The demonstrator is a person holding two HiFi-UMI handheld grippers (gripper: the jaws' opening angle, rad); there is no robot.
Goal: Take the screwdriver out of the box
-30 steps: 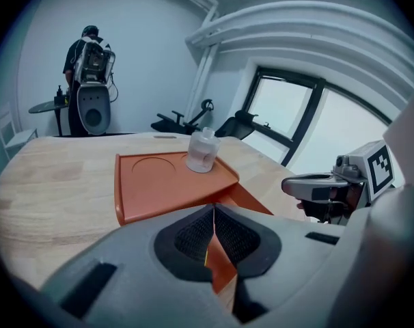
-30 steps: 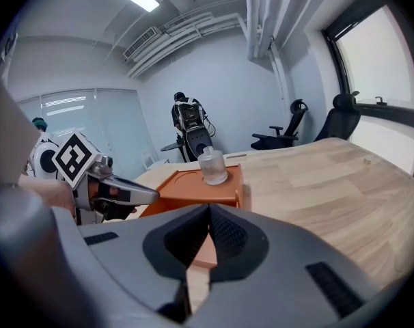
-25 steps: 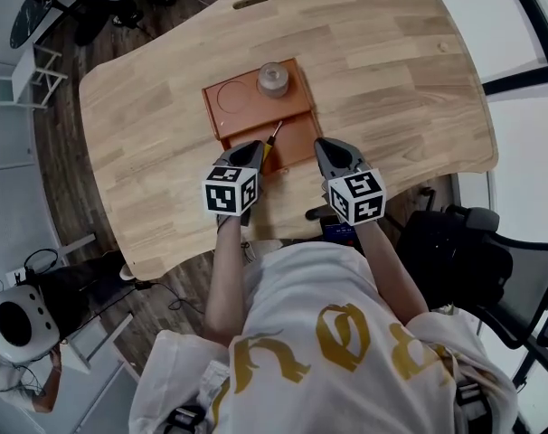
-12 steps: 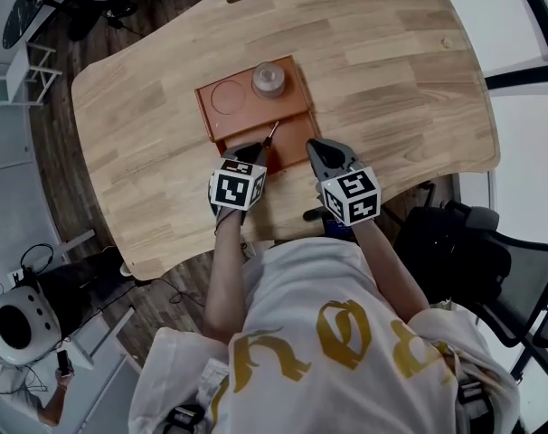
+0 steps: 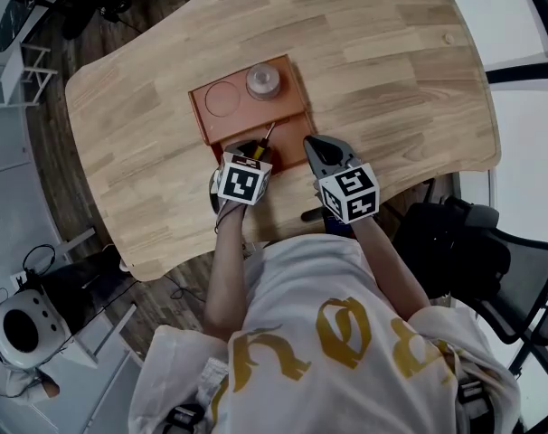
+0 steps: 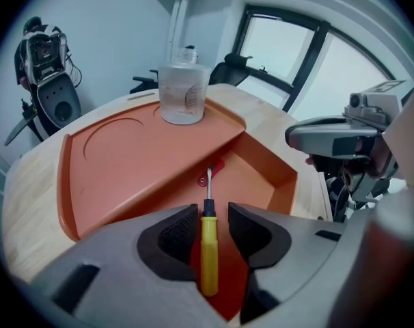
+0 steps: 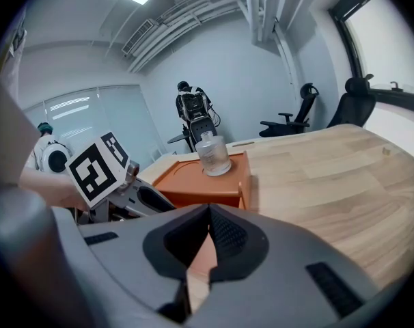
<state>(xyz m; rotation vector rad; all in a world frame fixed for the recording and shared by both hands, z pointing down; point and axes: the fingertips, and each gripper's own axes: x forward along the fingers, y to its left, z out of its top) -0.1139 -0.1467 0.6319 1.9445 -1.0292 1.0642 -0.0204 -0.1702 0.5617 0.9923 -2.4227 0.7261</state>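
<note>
Pale wood tabletop (image 5: 392, 80) carried the orange box (image 6: 125, 162). The screwdriver (image 6: 208, 251) lay in its sunken near compartment, shaft pointing toward the raised part. My left hand-held gripper (image 6: 212, 216) had just been opening its jaws. They stood apart on either side of the yellow handle, pads clear of it. I judged the step in hand to be the grasp itself: next I needed to close squarely on the handle, then lift it over the box wall. My right hand-held gripper (image 7: 208, 214) was closed and empty, just beside the box. The left gripper view showed the gaps beside the handle. The head view hid them behind the gripper and showed only the shaft. A jar (image 6: 183, 94) stood on the raised part.
</note>
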